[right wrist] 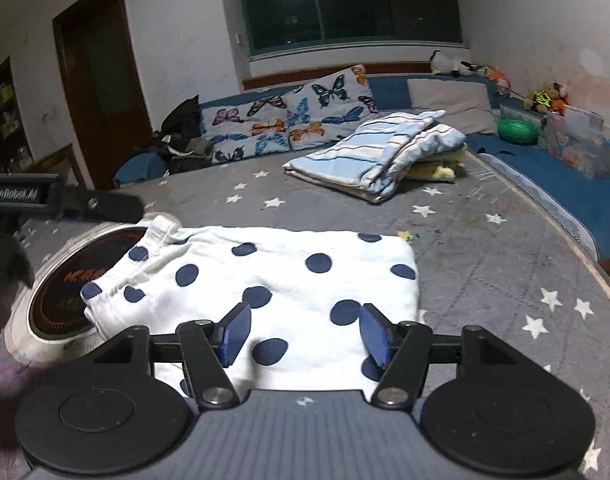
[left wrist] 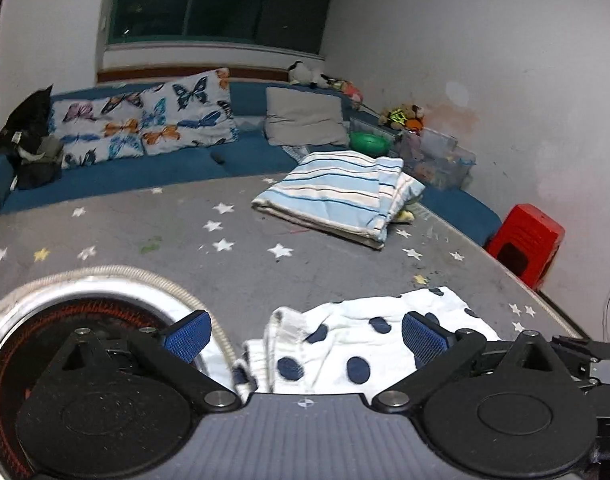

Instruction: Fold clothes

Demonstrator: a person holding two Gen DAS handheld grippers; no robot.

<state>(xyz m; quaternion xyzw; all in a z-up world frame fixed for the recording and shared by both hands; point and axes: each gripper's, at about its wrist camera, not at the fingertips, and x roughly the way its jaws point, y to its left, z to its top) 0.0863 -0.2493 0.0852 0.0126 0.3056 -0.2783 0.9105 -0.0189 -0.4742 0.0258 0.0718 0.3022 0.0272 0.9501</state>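
A grey star-printed cover [right wrist: 485,280] spreads over the broad surface that fills both wrist views, a blue cushioned bench [left wrist: 145,172] running along its far edge under a dark window [right wrist: 345,4], with butterfly-print pillows [left wrist: 145,120] and a plain grey pillow [left wrist: 305,114] leaning against the bench back. A folded blue-and-white striped blanket [right wrist: 369,156] rests on the far part of the cover, yellow fabric [right wrist: 437,170] showing under its right end. Nearer the cameras lies a white garment with navy polka dots [right wrist: 265,276], spread mostly flat, its gathered waistband [right wrist: 157,232] draped over the rim of a round black-and-red appliance with a pale rim [right wrist: 61,292] at the left. The right tool [right wrist: 305,334] hovers over the garment's near edge, its blue pads spread apart with nothing between them. The left tool [left wrist: 307,336] sits at the garment's waistband side, its fingers also wide apart and empty, one blue pad [left wrist: 189,334] over the round appliance and the other above the dotted cloth. A red plastic stool [left wrist: 525,240] stands by the right wall, clear storage bins [left wrist: 437,152] and a green bowl [left wrist: 369,142] sit on the bench corner, and soft toys [left wrist: 403,114] line the ledge beyond.
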